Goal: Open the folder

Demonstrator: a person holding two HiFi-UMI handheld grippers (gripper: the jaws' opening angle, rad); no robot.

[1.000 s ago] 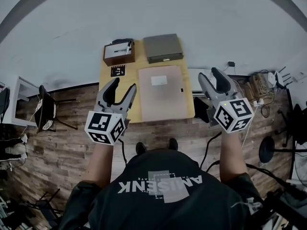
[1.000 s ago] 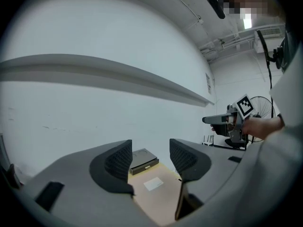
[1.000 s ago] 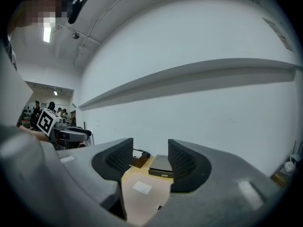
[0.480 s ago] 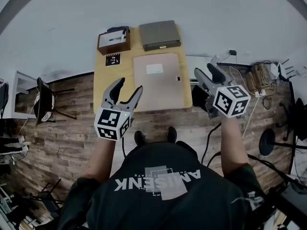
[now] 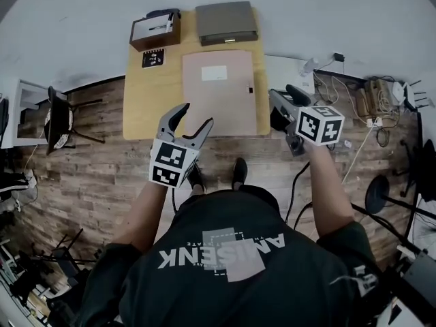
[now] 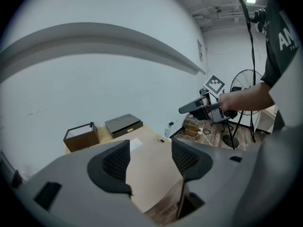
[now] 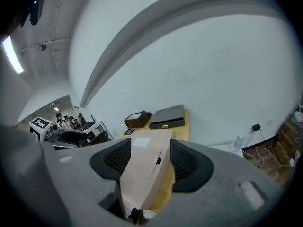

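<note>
Well, at the back left corner of the light wooden desk [image 5: 146,107] I see a brown open-topped box [image 5: 155,30]. My left gripper [image 5: 195,116] hangs over the desk's near edge, its fingers apart and just opened wider, nothing between them. The flat pinkish-beige folder [image 5: 219,90] lies closed mid-desk, a flat grey drawer case [image 5: 226,23] behind it. My right gripper [image 5: 281,92] hovers off the desk's right edge near the folder, fingers likewise just opened wide, empty.

Beige folder [image 5: 219,90], closed, flat on table
</note>
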